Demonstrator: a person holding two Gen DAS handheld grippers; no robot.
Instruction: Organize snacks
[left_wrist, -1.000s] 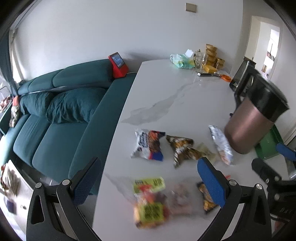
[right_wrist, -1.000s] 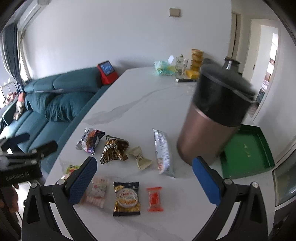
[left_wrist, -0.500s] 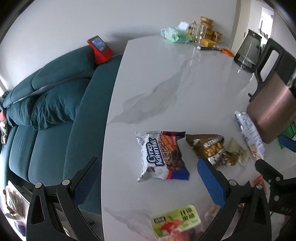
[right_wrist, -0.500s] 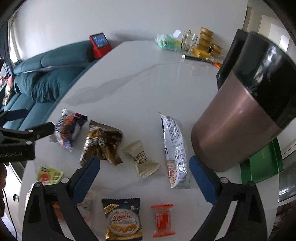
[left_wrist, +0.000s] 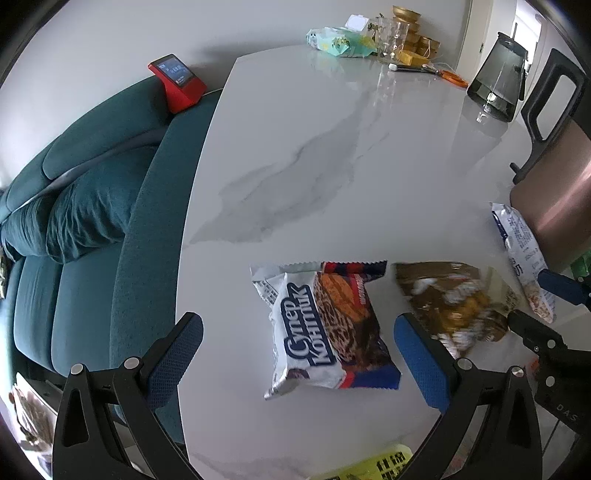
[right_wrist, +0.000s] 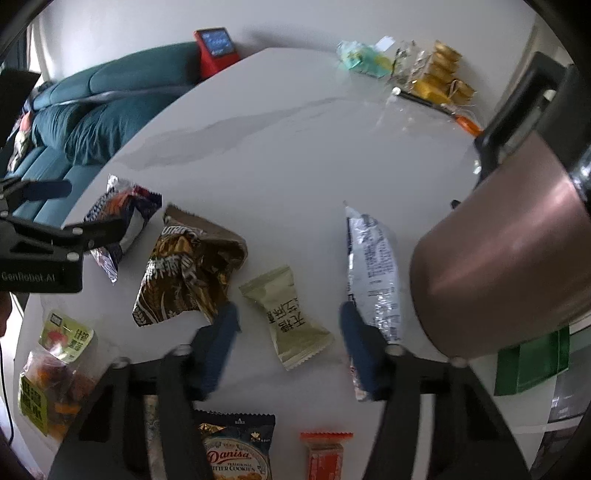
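Note:
Several snack packets lie on the white marble table (left_wrist: 314, 147). My left gripper (left_wrist: 295, 343) is open, its blue pads on either side of a white, red and blue wafer packet (left_wrist: 328, 325); this packet also shows in the right wrist view (right_wrist: 122, 221). My right gripper (right_wrist: 288, 325) is open over a pale green candy packet (right_wrist: 291, 317). A brown packet (right_wrist: 188, 269) lies to its left and a long silver packet (right_wrist: 373, 273) to its right. The brown packet also shows in the left wrist view (left_wrist: 454, 302).
A copper and black bin (right_wrist: 517, 243) stands at the right of the table. A Danisa cookie pack (right_wrist: 236, 450), an orange candy (right_wrist: 325, 454) and a yellow-green bag (right_wrist: 55, 373) lie near the front edge. A teal sofa (left_wrist: 74, 221) runs along the left. Jars and a kettle (left_wrist: 496, 88) stand at the far end.
Both grippers have moved forward and down toward the table. The wafer packet now lies between my left pads and the green candy between my right pads. Both stay open.

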